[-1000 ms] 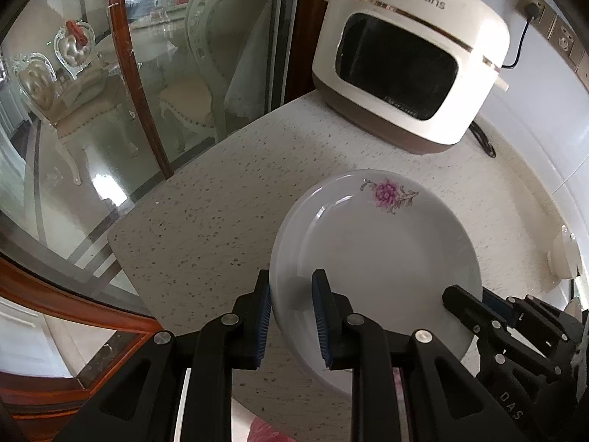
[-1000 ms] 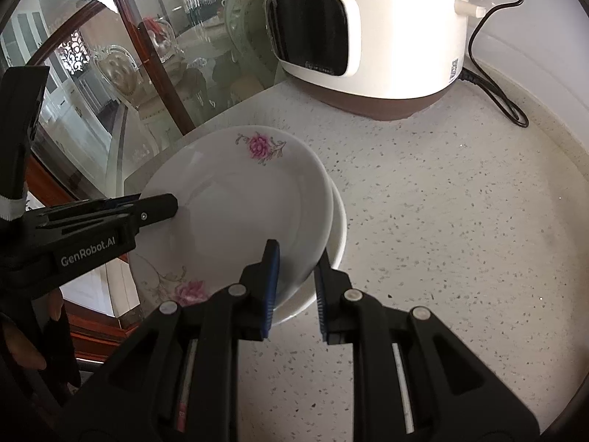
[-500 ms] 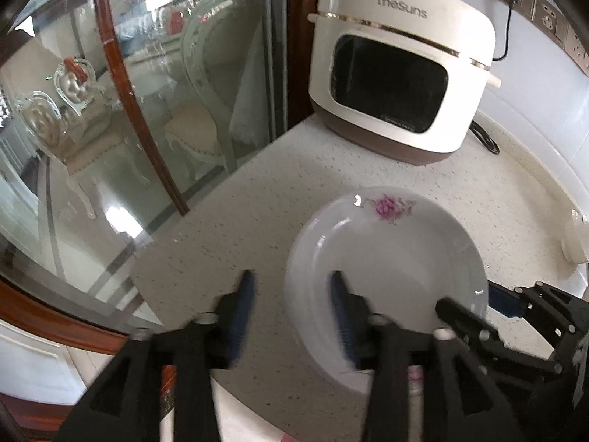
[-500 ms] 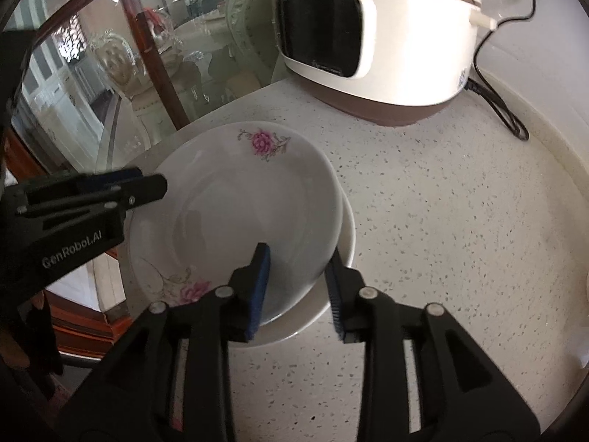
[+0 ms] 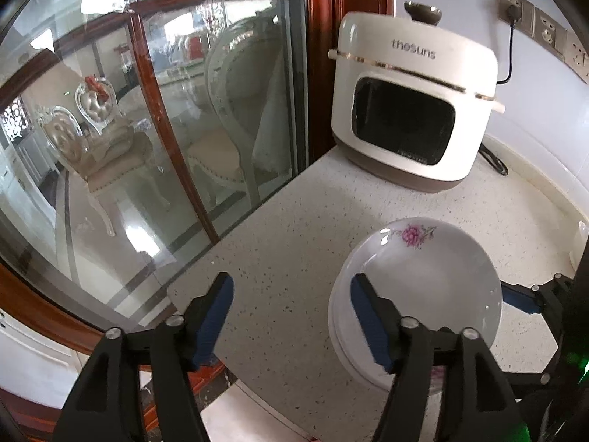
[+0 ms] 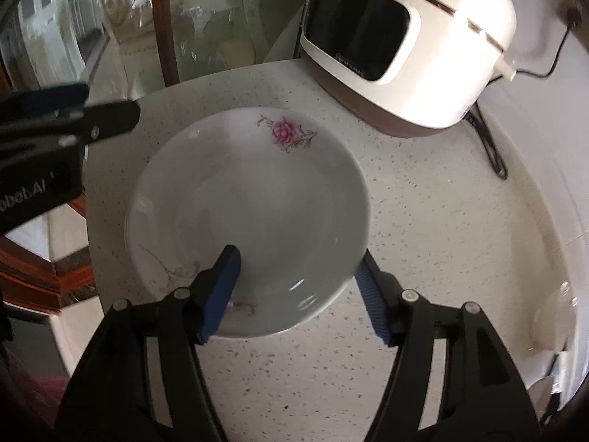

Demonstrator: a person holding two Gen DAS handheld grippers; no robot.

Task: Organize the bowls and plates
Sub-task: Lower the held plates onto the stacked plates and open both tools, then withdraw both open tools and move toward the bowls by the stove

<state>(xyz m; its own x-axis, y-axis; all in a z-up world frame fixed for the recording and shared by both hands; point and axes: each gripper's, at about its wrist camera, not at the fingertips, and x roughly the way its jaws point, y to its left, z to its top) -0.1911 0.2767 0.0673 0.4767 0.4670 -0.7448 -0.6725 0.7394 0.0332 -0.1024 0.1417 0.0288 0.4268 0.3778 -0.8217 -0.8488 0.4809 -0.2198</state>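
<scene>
- Both my left claw [image 5: 291,316] and right claw [image 6: 298,291] are opening, released around the plate's [image 6: 257,199] rim.
- Glazed, slippery, breakable, stiff: I'd pinch the rim, near the counter's [image 5: 294,228] left edge.

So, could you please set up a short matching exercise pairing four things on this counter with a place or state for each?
Things:
1. top plate
2. cooker
3. power cord
4. left gripper

Places or states:
A. plugged into the wall socket
B. jaws opening, nothing between them
C. stacked on another white dish
D. at the back of the counter, beside the glass door

Pairs: 1-C, 2-D, 3-A, 4-B
</scene>
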